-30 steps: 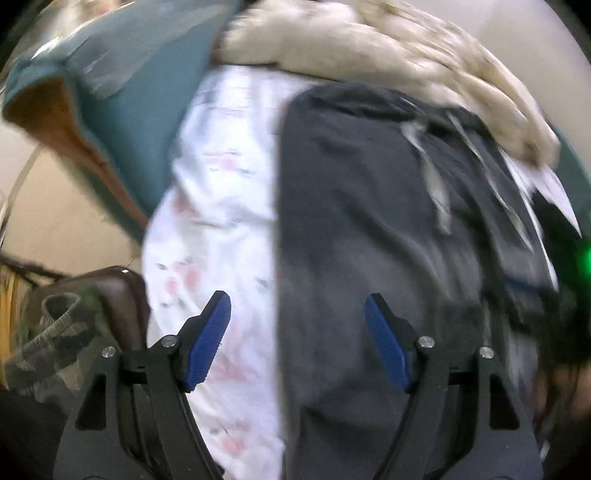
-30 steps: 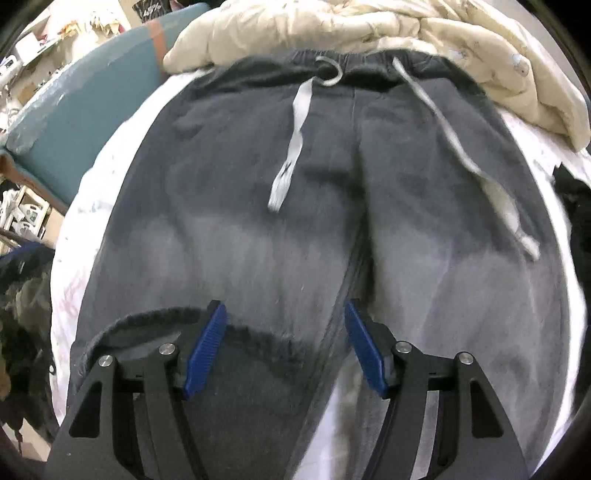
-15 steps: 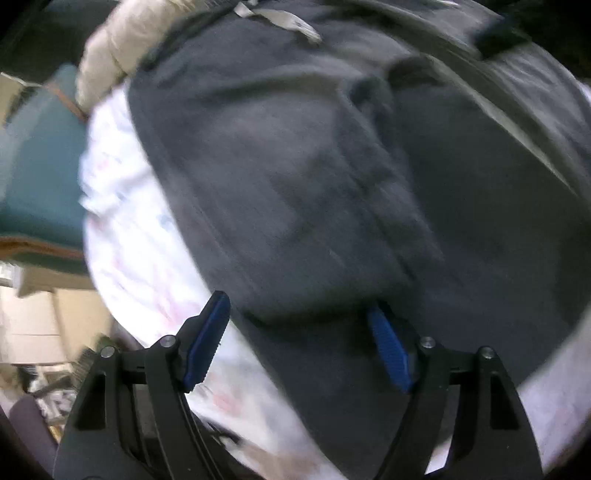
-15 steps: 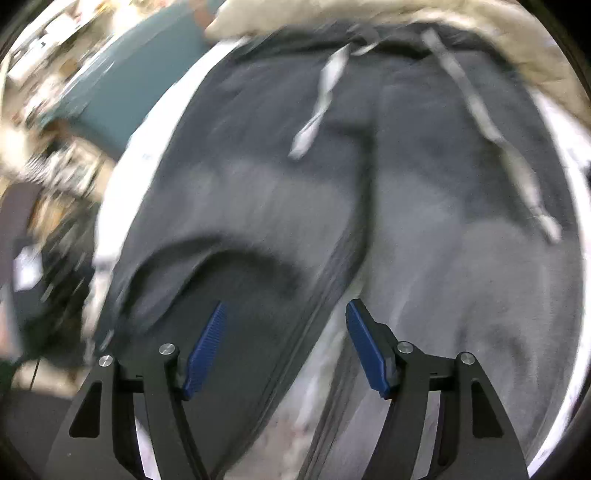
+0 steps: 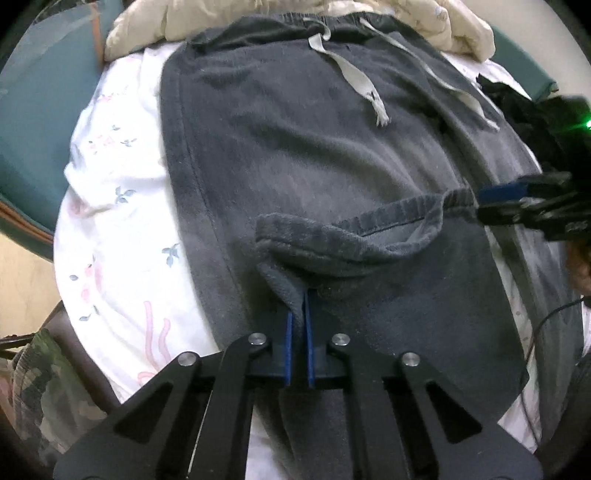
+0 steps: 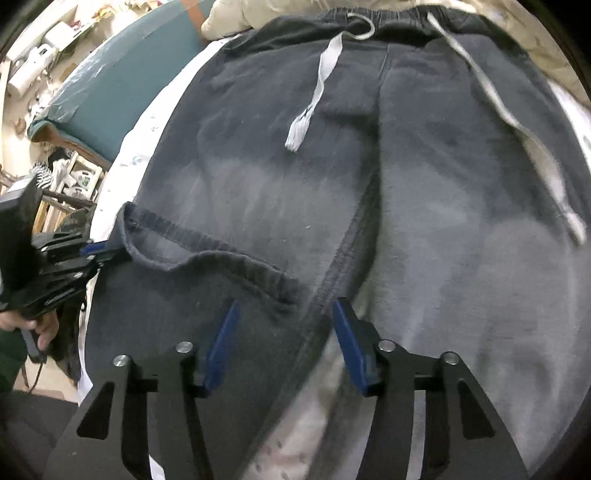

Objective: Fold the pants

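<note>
Left tongs: blue pads together, clamped on a pinch of dark fabric at the outer corner of the folded-back cuff. In the right wrist view the same tongs grip the cuff's far left end.

Right tongs: jaws have just been closing and stand partly apart. The cuff's inner corner and the leg's inner seam lie between the pads; no pad is seen pressing. In the left wrist view these tongs sit at the cuff's other end; contact there cannot be confirmed.

Pants: dark grey, spread flat on the flowered bed sheet, waistband and pale drawstring at the far end from both tongs. Long axis runs straight away from the tongs. The cuff edge lies crosswise, spanning from one set of tongs to the other.

Assessment: one leg is turned up toward the waist. The coming lift depends on both cuff corners being held; the right corner appears not yet secured.
</note>
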Tool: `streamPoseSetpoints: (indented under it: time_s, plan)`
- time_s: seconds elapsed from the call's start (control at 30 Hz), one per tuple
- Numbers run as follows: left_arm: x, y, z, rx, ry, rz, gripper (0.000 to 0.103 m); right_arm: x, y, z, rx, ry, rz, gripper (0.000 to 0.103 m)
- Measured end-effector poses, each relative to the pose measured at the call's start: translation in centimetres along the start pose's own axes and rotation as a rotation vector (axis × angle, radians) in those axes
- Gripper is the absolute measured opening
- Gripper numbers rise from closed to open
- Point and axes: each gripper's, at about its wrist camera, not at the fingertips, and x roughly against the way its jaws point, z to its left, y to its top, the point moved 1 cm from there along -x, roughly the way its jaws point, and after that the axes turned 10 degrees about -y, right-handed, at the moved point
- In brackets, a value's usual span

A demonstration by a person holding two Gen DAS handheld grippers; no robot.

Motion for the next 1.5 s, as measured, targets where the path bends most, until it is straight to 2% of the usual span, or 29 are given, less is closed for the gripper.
streamPoseSetpoints:
  time_s: [0.07,0.1,0.13,0.17,0.3,0.43,0.53,0.67,0.7,0.77,0.8,0.87,0.9,0.93,0.97,1.0,1.03,1.07,1.2,1.27,1.4,1.47,1.5]
  plan:
    - [0.9,-0.2,0.0,0.014,-0.014,-0.031,0.003,-0.9,-0.2,0.3,0.004,-0.022,0.002,0.05]
    - [1.1,0.0,0.3,0.018,-0.021,-0.043,0.003,-1.2,-0.3,0.5,0.008,-0.016,0.0,0.027]
    - [1.6,0.1,0.3,0.023,-0.032,-0.061,0.003,-1.2,-0.5,0.7,0.015,-0.005,-0.005,0.013]
    - [2.1,0.2,0.3,0.026,-0.043,-0.075,0.003,-0.8,-0.5,0.9,0.03,-0.012,-0.028,0.01]
    - [5.8,0.3,-0.3,-0.006,-0.049,-0.176,0.003,4.5,-0.5,2.2,0.103,0.064,-0.197,0.007]
    - [8.3,2.9,0.1,-0.029,-0.004,-0.266,0.003,8.6,2.8,2.4,0.116,0.052,-0.296,0.007]
    - [8.7,6.9,1.4,-0.009,0.066,-0.316,0.003,10.2,7.1,2.5,0.136,-0.036,-0.344,0.007]
    - [7.3,13.6,3.3,0.001,0.189,-0.378,0.003,9.8,13.1,1.9,0.115,-0.177,-0.371,0.007]
    - [6.9,15.4,4.0,0.016,0.223,-0.415,0.003,9.5,14.8,1.7,0.097,-0.227,-0.386,0.007]
    - [6.0,17.3,4.8,0.04,0.265,-0.434,0.004,8.5,16.8,1.7,0.091,-0.327,-0.408,0.007]
    - [4.7,18.2,5.3,0.047,0.286,-0.392,0.008,7.9,17.6,1.6,0.087,-0.374,-0.409,0.009]
    - [2.2,19.3,6.0,0.057,0.35,-0.27,0.022,6.4,18.6,1.6,0.08,-0.411,-0.353,0.019]
    - [1.5,19.3,6.1,0.061,0.358,-0.237,0.026,5.2,19.0,1.2,0.067,-0.411,-0.299,0.03]
    - [1.5,18.9,6.0,0.057,0.333,-0.258,0.028,4.7,18.9,1.0,0.058,-0.402,-0.281,0.038]
    - [1.7,18.3,5.9,0.051,0.308,-0.279,0.033,4.4,18.7,0.6,0.052,-0.392,-0.279,0.061]
    - [1.7,17.7,5.8,0.047,0.298,-0.28,0.049,4.5,18.4,0.5,0.054,-0.394,-0.285,0.073]
    - [1.6,17.0,5.8,0.047,0.298,-0.279,0.061,4.6,17.9,0.5,0.068,-0.4,-0.301,0.073]
    - [1.5,15.9,5.8,0.05,0.297,-0.273,0.064,4.6,17.4,0.5,0.092,-0.403,-0.312,0.073]
    - [0.0,13.2,5.7,0.079,0.203,-0.191,0.065,3.9,15.0,-1.2,0.122,-0.389,-0.262,0.073]
    - [-0.9,12.3,5.8,0.09,0.204,-0.172,0.065,3.5,14.2,-2.1,0.103,-0.389,-0.239,0.073]
    - [-1.3,13.2,5.7,0.115,0.188,-0.213,0.065,2.9,13.5,-5.0,-0.011,-0.376,-0.22,0.072]
    - [-1.6,14.3,6.0,0.128,0.175,-0.233,0.065,2.8,13.8,-6.2,-0.075,-0.339,-0.231,0.071]
    - [-1.9,15.0,6.1,0.133,0.168,-0.236,0.065,2.6,14.2,-7.0,-0.119,-0.309,-0.237,0.067]
